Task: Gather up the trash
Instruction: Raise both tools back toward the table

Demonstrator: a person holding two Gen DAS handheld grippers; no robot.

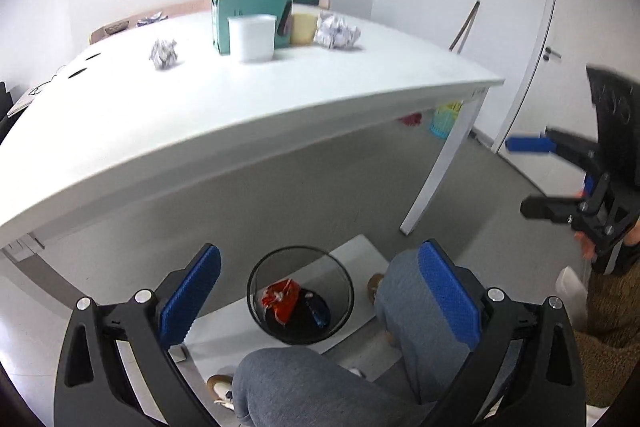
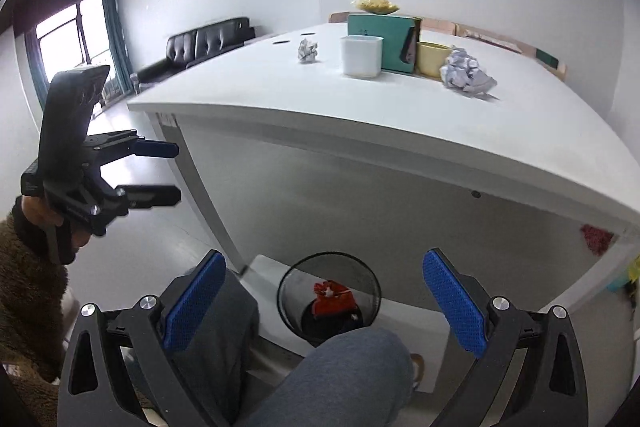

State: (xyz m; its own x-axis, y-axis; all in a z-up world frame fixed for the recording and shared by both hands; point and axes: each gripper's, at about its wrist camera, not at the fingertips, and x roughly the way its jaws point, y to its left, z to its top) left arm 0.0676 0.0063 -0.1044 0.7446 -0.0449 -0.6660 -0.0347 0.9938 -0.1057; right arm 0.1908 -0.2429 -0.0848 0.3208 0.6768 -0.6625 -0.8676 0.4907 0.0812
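Right wrist view: both grippers, right gripper (image 2: 322,307) and left gripper (image 1: 320,301), hang released over the bin (image 2: 329,297); larger paper ball (image 2: 466,71) lies ahead-right on the counter (image 2: 400,123), nearer the right.

A white table (image 1: 224,123) carries a teal box (image 1: 248,13), a white container (image 1: 251,37) just in front of it and a yellow cup (image 1: 303,28) beside it. A black leather sofa (image 2: 208,41) stands against the far wall near a window (image 2: 72,35); a white door (image 1: 568,39) is closed.
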